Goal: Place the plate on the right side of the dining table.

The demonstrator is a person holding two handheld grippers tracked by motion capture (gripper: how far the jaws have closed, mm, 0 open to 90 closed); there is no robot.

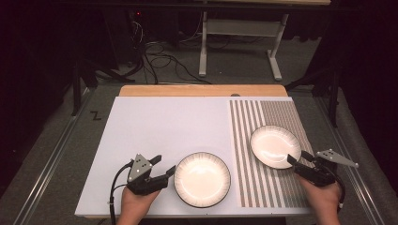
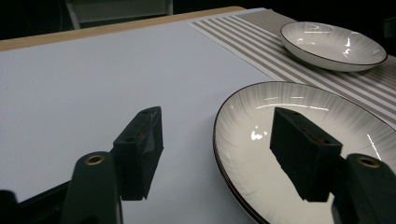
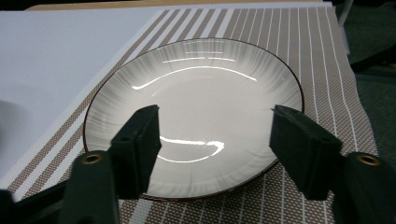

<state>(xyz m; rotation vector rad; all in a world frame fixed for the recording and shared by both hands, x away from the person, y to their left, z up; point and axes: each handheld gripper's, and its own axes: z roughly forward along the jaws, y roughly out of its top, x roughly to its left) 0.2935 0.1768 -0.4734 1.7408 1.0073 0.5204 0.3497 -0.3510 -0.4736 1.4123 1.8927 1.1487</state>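
A white plate with a dark rim (image 1: 202,179) lies on the white board near the front edge. My left gripper (image 1: 165,164) is at its left rim, open. In the left gripper view, one jaw stands over the white surface and the other over the plate (image 2: 252,158), with the rim between them untouched and the gripper (image 2: 217,126) holding nothing. A second, similar plate (image 1: 274,146) rests on the striped mat (image 1: 281,112). My right gripper (image 1: 299,157) is open at its near right rim. In the right gripper view, both jaws hover apart in front of that plate (image 3: 201,93).
The white board (image 1: 164,126) covers the left two thirds of the table, with a wooden strip (image 1: 202,90) showing at the back. Beyond the table are floor cables (image 1: 164,61) and a white desk frame (image 1: 239,33). Metal rails (image 1: 56,150) run along both sides.
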